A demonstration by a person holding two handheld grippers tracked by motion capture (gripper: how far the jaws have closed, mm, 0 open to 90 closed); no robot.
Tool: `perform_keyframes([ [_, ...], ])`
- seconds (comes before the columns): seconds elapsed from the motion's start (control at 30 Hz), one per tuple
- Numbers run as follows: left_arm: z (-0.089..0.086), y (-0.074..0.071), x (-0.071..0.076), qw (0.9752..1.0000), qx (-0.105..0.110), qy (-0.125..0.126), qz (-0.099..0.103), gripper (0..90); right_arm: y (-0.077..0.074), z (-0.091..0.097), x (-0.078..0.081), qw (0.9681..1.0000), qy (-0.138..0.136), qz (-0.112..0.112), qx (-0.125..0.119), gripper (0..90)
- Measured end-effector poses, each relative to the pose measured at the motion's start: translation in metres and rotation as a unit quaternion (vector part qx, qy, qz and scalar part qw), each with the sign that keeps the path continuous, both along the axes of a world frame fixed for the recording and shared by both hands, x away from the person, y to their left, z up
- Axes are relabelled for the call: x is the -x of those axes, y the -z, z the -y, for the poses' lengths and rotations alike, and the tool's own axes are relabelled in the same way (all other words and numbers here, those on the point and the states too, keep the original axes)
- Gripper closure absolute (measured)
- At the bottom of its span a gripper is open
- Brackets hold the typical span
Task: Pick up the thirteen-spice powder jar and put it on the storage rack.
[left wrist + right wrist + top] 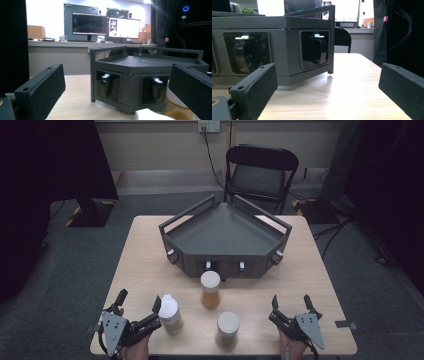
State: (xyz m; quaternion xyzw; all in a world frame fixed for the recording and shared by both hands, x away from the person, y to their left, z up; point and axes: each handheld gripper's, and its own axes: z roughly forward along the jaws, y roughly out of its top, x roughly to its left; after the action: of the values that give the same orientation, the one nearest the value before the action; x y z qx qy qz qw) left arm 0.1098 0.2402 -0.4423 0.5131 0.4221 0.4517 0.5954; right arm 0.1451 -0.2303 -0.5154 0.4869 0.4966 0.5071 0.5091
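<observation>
From the high view, three jars stand in front of the dark tray (225, 232) on the bench (145, 265). The nearest jar (169, 314) sits just beside the left tongs (139, 307), easy to grab; both left and right tongs (290, 302) are wide open and empty. In the left gripper view, the tray (140, 66) fills the middle, between open jaws. In the right gripper view, the tray (274, 25) sits left, jaws spread, ready.
</observation>
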Motion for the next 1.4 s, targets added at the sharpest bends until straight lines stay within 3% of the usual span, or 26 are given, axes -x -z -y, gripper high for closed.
perform_keyframes([
  [0.3, 0.011, -0.002, 0.008, 0.9999, 0.003, 0.013, 0.001, 0.4, 0.0, 0.0, 0.0, 1.0, 0.0, 0.0, 0.0, 0.9],
  [0.53, 0.013, -0.002, 0.008, 0.9996, -0.008, 0.027, -0.008, 0.7, 0.0, 0.0, 0.0, 1.0, 0.0, 0.0, 0.0, 0.9],
  [1.03, 0.032, 0.011, 0.007, 0.9984, -0.027, 0.041, -0.029, 4.0, 0.0, 0.0, 0.0, 1.0, 0.0, 0.0, 0.0, 0.9],
  [1.4, 0.043, 0.022, 0.004, 0.9978, -0.034, 0.032, -0.048, 7.2, 0.0, 0.0, 0.0, 1.0, 0.0, 0.0, 0.0, 0.9],
])
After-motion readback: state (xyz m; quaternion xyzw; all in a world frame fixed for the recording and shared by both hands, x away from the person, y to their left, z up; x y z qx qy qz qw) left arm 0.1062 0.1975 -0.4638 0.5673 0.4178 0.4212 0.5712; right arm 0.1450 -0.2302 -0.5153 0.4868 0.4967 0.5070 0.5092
